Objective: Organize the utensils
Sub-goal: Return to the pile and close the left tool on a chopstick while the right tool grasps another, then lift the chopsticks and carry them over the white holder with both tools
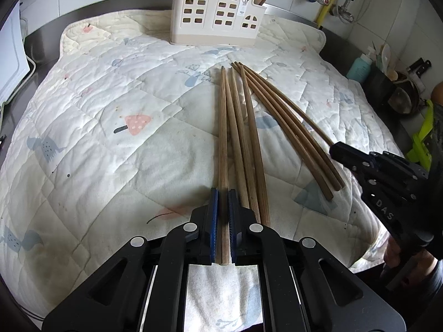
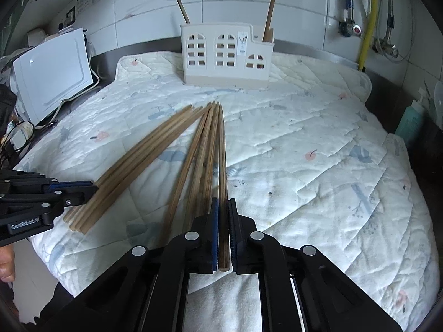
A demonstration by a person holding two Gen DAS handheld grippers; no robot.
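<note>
Chopsticks, long brown wooden ones (image 1: pixel 249 127), lie fanned on white quilted mat (image 1: pixel 110 144); we have left gripper (image 1: pixel 223 193) and right gripper (image 2: pixel 223 202) each clamped on one stick, so we lift level, tips toward cream house-shaped plastic holder (image 2: pixel 225 58), avoid dragging neighbours

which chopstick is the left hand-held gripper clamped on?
The leftmost chopstick of the straight bunch: it alone runs between the left hand-held gripper pads; its neighbours lie just outside to the right.

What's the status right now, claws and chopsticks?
Left claw shut on one chopstick. Right claw shut on another chopstick. Rest lie loose on quilt. Path to holder open.
</note>
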